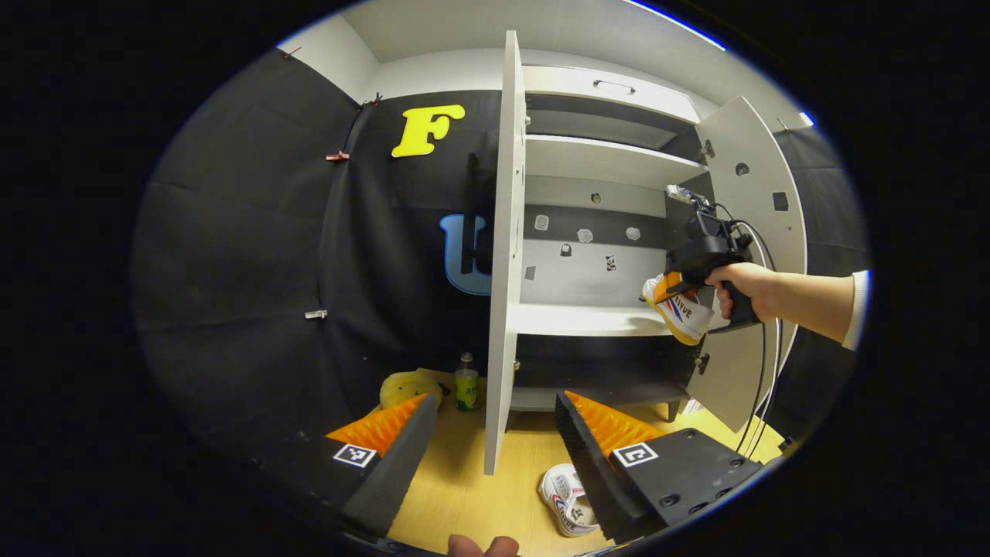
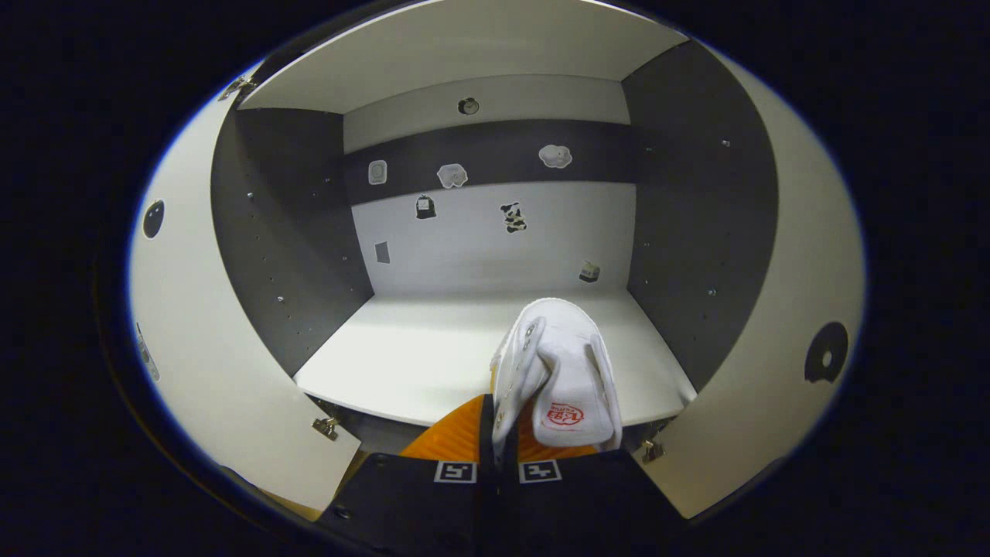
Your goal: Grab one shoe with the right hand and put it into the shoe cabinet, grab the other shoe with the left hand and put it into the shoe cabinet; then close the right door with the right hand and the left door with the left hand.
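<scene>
One white canvas shoe is pinched in the right tool above the cabinet's smooth shelf; the other shoe lies on the wooden floor beside the left tool, its ridged fingers spread apart.

Wood floor: shoe on its side at 5 o'clock in left gripper view, sole toward cabinet. Green bottle upright at 6, yellow plush just beside, toward 7. Cabinet shelf: white, bare at 9 in right gripper view.
</scene>
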Available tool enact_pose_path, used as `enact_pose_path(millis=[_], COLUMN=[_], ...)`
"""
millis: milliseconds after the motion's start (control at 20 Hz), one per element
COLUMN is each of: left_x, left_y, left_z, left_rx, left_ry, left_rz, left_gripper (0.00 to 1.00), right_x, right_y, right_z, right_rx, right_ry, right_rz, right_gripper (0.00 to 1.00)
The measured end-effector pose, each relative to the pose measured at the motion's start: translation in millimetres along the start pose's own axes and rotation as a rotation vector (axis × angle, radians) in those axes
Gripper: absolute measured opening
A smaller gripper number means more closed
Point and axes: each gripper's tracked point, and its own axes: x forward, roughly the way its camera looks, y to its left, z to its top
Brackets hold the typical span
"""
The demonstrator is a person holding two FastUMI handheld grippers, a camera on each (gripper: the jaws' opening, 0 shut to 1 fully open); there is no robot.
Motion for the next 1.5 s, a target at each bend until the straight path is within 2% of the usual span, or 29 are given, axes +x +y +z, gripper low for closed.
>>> enact_pose_path(millis=[200, 400, 550, 800, 900, 1000, 1050, 1100, 1250, 1350, 1500], left_x=[2.4, 0.1, 0.4, 3.7, 2.4, 1.2, 0.2, -0.6, -0.9, -1.0, -0.9], left_y=[7.4, 0.8, -0.2, -9.5, -15.1, -21.7, -23.9, -24.7, -33.5, -38.0, -44.8], left_z=[3.0, -0.4, 0.0, -2.8, -1.9, -3.2, -4.4, -6.5, -8.6, -10.0, -14.2], left_rx=[0.002, 0.014, 0.019, 0.006, 0.003, -0.003, -0.002, 0.000, 0.004, 0.011, 0.016], left_ry=[-0.001, 0.016, 0.023, 0.036, 0.033, 0.032, 0.034, 0.036, 0.041, 0.041, 0.042], left_rz=[0.040, 0.076, 0.108, 0.146, 0.149, 0.144, 0.142, 0.139, 0.117, 0.100, 0.072], left_gripper=[0.95, 0.95, 0.95, 0.95, 0.95, 0.95, 0.95, 0.95, 0.95, 0.95, 0.95], right_x=[54.3, 101.4, 130.3, 163.0, 162.9, 156.9, 151.5, 146.1, 122.0, 105.0, 68.8], right_y=[-6.8, -11.5, -9.6, -5.2, -2.0, 0.2, 2.5, 6.5, 10.8, 12.9, 17.1], right_z=[5.4, 5.9, 21.4, 17.1, 15.4, 9.7, 9.3, 10.1, 23.1, 30.7, 46.6], right_rx=[0.027, -0.016, -0.015, -0.156, -0.166, -0.153, -0.143, -0.133, -0.167, -0.180, -0.158], right_ry=[0.060, 0.139, 0.161, 0.230, 0.237, 0.265, 0.276, 0.276, 0.238, 0.199, 0.119], right_rz=[0.000, -0.014, -0.012, -0.051, -0.056, -0.036, -0.025, -0.012, -0.012, -0.014, -0.004], right_gripper=[0.05, 0.05, 0.05, 0.05, 0.05, 0.19, 0.34, 0.37, 0.72, 0.80, 0.84])
